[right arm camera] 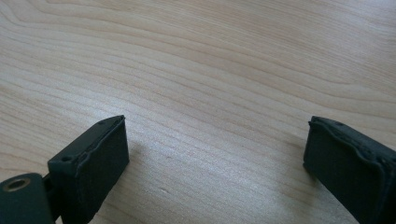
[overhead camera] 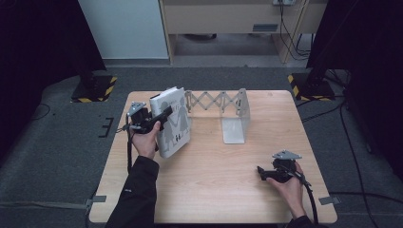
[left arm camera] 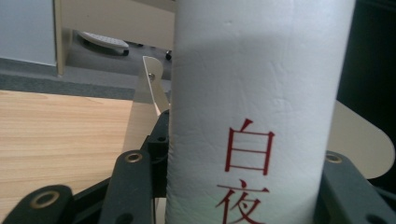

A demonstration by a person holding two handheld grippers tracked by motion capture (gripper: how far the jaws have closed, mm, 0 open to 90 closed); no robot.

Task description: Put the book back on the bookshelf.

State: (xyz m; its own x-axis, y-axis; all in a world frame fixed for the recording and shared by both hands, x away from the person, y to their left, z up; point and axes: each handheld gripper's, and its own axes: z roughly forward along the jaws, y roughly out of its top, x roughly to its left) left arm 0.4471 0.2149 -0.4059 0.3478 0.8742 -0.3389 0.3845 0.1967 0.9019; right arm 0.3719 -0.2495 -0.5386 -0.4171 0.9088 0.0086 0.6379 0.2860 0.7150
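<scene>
A thick white book with dark figures on its cover stands on edge at the table's left, leaning slightly. My left gripper is shut on it across the spine. In the left gripper view the white spine with red characters rises between the two black jaws. The book's far end sits by the left end of a metal expanding book rack. At the table's front right, my right gripper rests low, pointing left. Its jaws stand wide apart over bare wood, holding nothing.
The wooden table has free room in the middle and front. The rack's right end plate stands upright with a flat foot toward me. One rack plate shows just behind the book. Grey carpet surrounds the table.
</scene>
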